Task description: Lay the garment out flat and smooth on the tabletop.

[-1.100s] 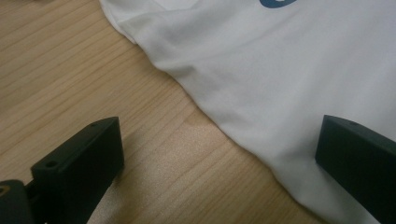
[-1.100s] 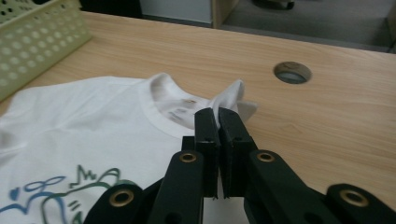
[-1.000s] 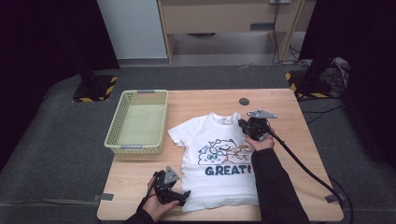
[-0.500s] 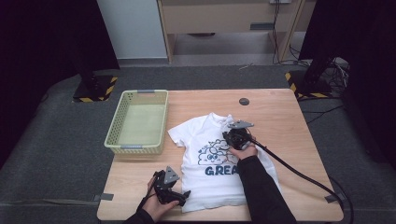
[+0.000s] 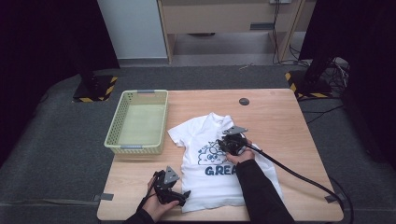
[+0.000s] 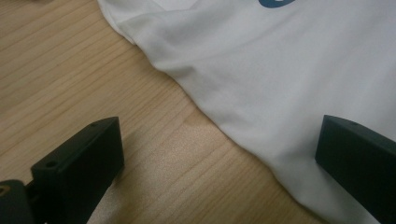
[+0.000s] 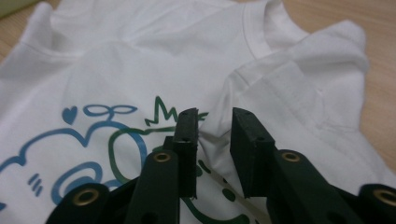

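Right gripper (image 5: 223, 145) moved from the shirt's (image 5: 205, 186) right sleeve inward over the print, folding the sleeve across. Jaws just opened a little, fabric between them.

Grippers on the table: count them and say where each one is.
2. The left gripper sits at the near-left hem of the white T-shirt; the right gripper rests on the shirt's printed chest.
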